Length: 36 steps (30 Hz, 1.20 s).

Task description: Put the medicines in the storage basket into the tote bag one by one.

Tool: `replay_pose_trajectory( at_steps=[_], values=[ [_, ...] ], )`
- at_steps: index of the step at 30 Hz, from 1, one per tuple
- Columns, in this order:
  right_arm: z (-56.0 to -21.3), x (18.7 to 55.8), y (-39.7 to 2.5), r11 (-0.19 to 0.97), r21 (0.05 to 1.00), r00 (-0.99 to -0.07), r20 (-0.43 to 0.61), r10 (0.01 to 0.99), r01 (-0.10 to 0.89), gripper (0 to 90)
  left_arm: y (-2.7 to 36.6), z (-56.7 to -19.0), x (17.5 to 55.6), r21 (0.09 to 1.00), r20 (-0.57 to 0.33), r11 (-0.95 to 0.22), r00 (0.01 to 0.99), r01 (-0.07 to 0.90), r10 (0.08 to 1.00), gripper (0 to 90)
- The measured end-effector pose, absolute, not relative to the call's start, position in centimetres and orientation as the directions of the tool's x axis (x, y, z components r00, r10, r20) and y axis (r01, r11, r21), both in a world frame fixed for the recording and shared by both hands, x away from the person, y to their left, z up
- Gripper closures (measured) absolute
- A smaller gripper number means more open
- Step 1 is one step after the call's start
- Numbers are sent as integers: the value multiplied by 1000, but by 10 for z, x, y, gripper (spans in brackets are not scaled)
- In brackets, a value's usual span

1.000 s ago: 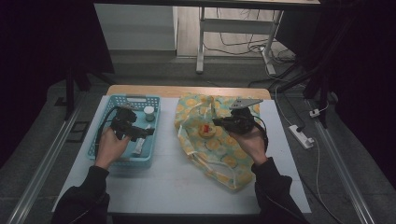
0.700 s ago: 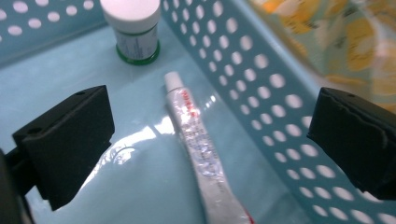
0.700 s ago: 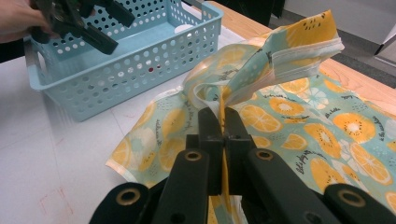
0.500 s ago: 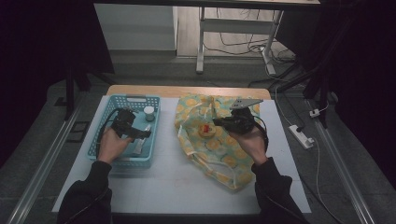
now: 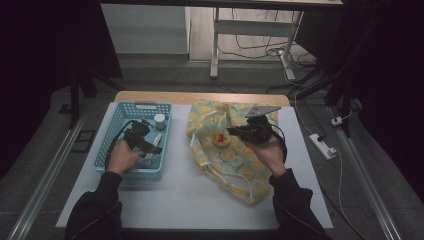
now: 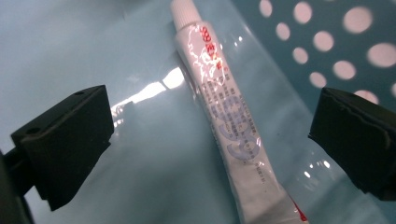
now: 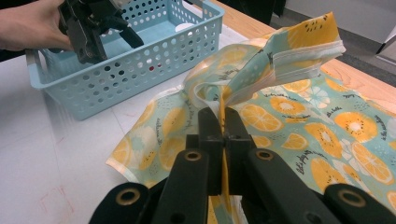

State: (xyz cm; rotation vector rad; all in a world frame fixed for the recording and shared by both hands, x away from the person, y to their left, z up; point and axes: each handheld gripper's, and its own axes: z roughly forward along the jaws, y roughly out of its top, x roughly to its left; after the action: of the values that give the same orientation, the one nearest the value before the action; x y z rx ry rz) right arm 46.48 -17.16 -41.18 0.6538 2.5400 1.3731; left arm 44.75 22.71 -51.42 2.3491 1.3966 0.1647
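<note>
Jaws wide astride tube (image 6: 229, 126) in basket (image 5: 114, 131), bottle (image 5: 159, 121) near.

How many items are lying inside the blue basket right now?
2 that I can make out: a white tube on the floor of the blue basket, between the open jaws of the left hand-held gripper, and a small white-capped jar in the far corner. The hand may hide more.

Left gripper (image 5: 150, 146): inside blue basket (image 5: 116, 131)
Right gripper (image 5: 234, 132): over fruit-print cloth (image 5: 227, 160), near a red item (image 5: 220, 137)
</note>
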Motion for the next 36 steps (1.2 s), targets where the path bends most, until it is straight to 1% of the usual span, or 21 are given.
replay_pose_trajectory(
  at_steps=[6, 8, 12, 14, 18, 26, 30, 36],
  values=[
    [-413, 465, -171, 478, 828, -887, 50, 459, 294, 896, 223, -517, 448, 365, -85, -431, 491, 825, 867, 22],
    [-413, 465, -172, 479, 827, -887, 50, 460, 295, 896, 222, -517, 448, 355, -75, -439, 493, 826, 867, 40],
    [-413, 465, -171, 481, 826, -887, 50, 459, 295, 896, 219, -518, 447, 344, -63, -459, 508, 819, 859, 104],
    [-413, 465, -171, 482, 825, -888, 50, 457, 294, 896, 219, -518, 447, 343, -66, -463, 513, 817, 856, 167],
    [-414, 466, -171, 482, 826, -889, 51, 455, 293, 896, 219, -517, 446, 349, -57, -465, 513, 814, 856, 260],
    [-413, 465, -171, 481, 827, -891, 50, 451, 291, 895, 222, -515, 445, 371, -87, -441, 503, 818, 860, 492],
    [-414, 465, -171, 482, 828, -893, 50, 448, 288, 896, 222, -514, 445, 373, -107, -435, 504, 819, 857, 573],
    [-414, 465, -170, 483, 827, -894, 50, 446, 287, 896, 220, -513, 446, 359, -106, -430, 493, 829, 863, 646]
  ],
)
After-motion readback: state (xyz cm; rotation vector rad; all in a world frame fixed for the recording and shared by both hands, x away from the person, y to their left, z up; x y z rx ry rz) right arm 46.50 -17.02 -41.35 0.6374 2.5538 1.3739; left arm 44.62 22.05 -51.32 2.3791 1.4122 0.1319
